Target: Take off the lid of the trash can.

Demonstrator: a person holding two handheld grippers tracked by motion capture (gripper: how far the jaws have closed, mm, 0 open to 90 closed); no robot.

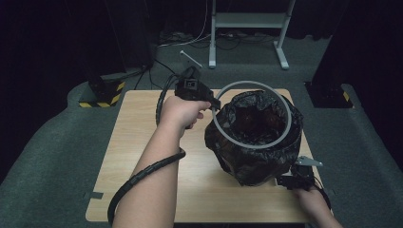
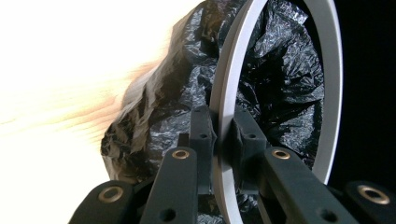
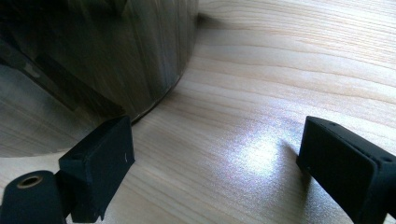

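Right now your left forearm reaches up the middle of the worktop [image 1: 142, 142] in the high view, wrist bent toward the right, with the left hand-held gripper [image 1: 215, 103] pointing at the near-left edge of the grey ring [image 1: 252, 114]. In the left gripper view its jaws are drawn narrow and clamp that ring [image 2: 224, 116] between the pads, one pad on each face of the band, so the ring stands edge-on between them. The ring sits at the mouth of the bin, over the black bag [image 1: 252, 156] that lines it; the bag's plastic is bunched and folded down outside the bin wall all round, and the ring looks tilted rather than seated flat. The bin stands on the right half of the worktop, near its right edge. Your right hand [image 1: 311, 197] lies low at the near-right corner, holding the right hand-held gripper [image 1: 285, 181] level just beside the foot of the bin. In the right gripper view its jaws stand wide apart with bare wood between them, and the shiny curved bin wall [image 3: 116, 56] rises just beyond the left jaw, close to it but apart. The left gripper's cable [image 1: 142, 175] loops under your left forearm and trails off the near edge. Beyond the worktop a white frame [image 1: 247, 28] stands on the grey floor, with yellow-and-black tape [image 1: 102, 95] at the far left.
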